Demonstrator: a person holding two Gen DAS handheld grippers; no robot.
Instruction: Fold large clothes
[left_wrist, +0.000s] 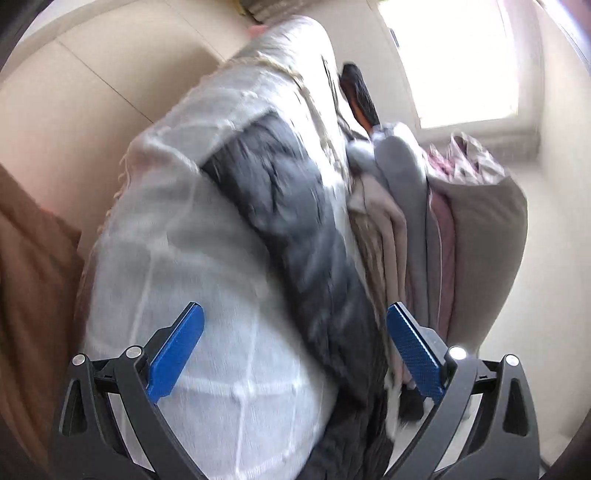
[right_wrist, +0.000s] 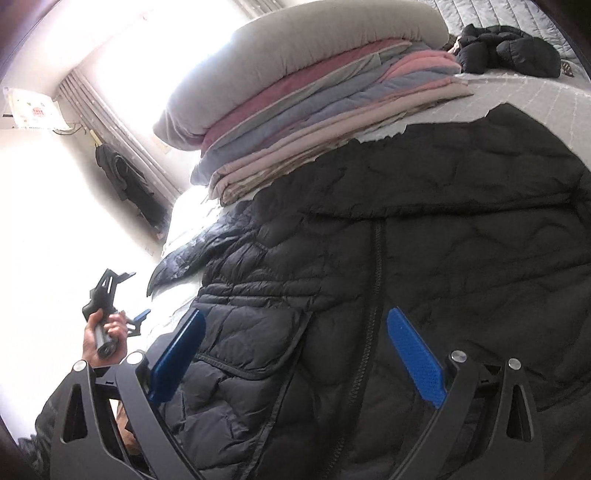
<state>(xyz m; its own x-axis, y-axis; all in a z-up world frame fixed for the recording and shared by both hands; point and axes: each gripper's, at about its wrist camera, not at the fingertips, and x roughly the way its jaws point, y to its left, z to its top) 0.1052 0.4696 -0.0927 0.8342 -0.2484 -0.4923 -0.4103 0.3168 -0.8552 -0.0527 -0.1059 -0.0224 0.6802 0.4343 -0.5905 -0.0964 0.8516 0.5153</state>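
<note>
A large black quilted puffer jacket (right_wrist: 424, 258) lies spread on the bed, zipper down its middle and a pocket flap at lower left. My right gripper (right_wrist: 295, 350) is open and empty, just above the jacket's front. In the blurred left wrist view the jacket (left_wrist: 295, 221) shows as a dark strip on the white bedspread (left_wrist: 192, 277). My left gripper (left_wrist: 295, 347) is open and empty over the bedspread beside the jacket. It also shows in the right wrist view (right_wrist: 110, 317), held in a hand off the bed's left edge.
A stack of folded blankets (right_wrist: 314, 110) topped by a grey pillow (right_wrist: 295, 48) stands on the bed behind the jacket. Another black garment (right_wrist: 509, 48) lies at the far right. A curtain, bright window and hanging dark clothes (right_wrist: 125, 181) are at the left.
</note>
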